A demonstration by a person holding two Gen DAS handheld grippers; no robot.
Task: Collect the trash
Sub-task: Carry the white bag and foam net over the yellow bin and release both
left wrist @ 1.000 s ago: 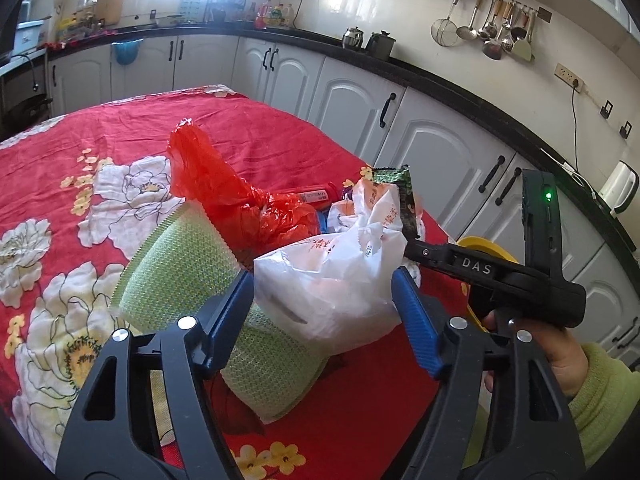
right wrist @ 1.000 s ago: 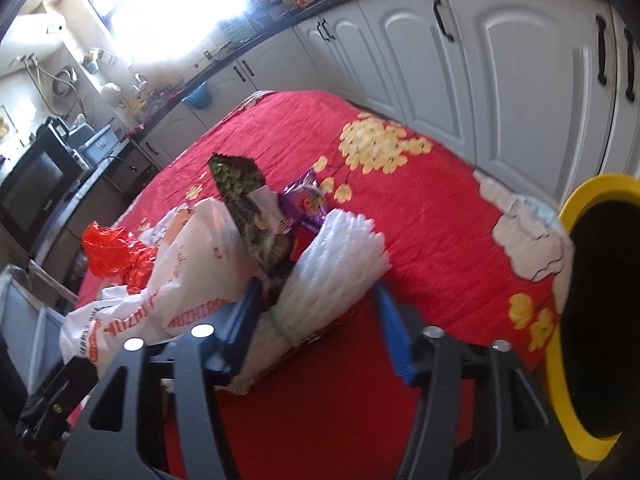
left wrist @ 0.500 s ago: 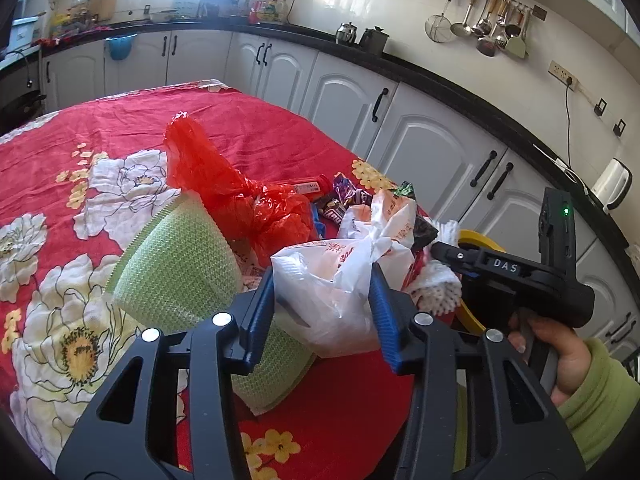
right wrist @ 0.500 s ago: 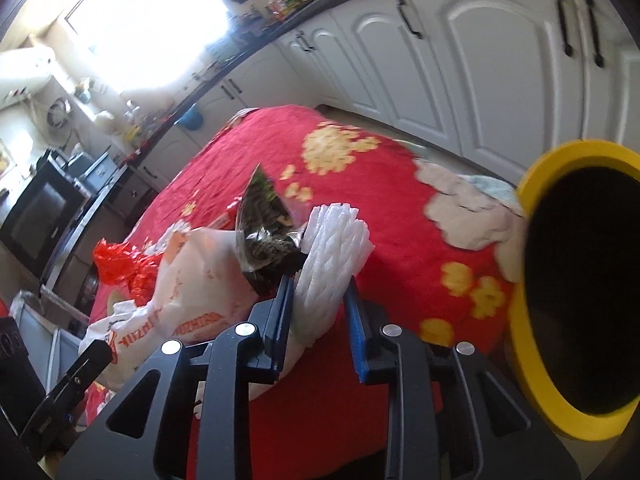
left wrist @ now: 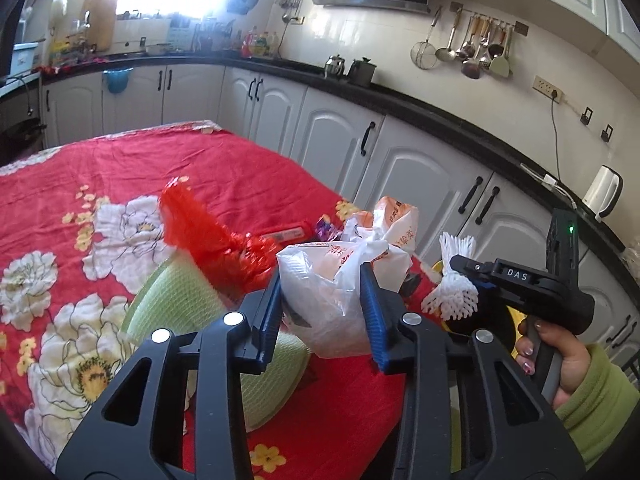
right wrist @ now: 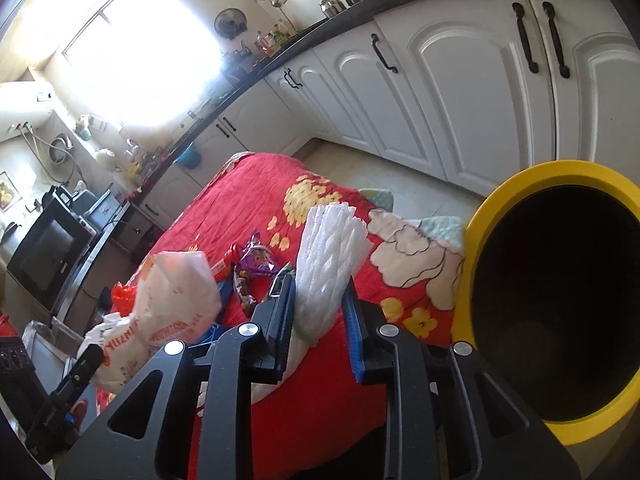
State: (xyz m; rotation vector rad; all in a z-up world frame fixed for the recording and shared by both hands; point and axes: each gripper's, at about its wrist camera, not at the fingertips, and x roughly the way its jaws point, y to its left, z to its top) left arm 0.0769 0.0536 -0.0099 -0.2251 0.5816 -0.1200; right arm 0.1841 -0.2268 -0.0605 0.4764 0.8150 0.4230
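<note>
My left gripper (left wrist: pixel 320 278) has its blue pads pressed into a crumpled white plastic bag (left wrist: pixel 344 252) with orange print, and the jaws are closing further. The bag hangs just above the red flowered tablecloth (left wrist: pixel 100 168). My right gripper (right wrist: pixel 319 284) is shut on a white foam net (right wrist: pixel 332 240), which sticks up between its pads. The net also shows in the left wrist view as the foam net (left wrist: pixel 456 284), right of the bag. A yellow-rimmed bin (right wrist: pixel 480 240) with a dark inside gapes close at the right gripper's right.
A red plastic bag (left wrist: pixel 200 224) and a green foam mesh (left wrist: pixel 180 304) lie left of the white bag. Snack wrappers (right wrist: pixel 256 260) are strewn mid-table. White cabinets (right wrist: pixel 460 80) line the wall beyond the table. A hand in a green sleeve (left wrist: pixel 560 360) holds the right gripper.
Both grippers narrowed from wide apart onto their loads. The left one rose with the white bag. The right one carried the foam net rightwards, and the yellow bin now looms larger.
</note>
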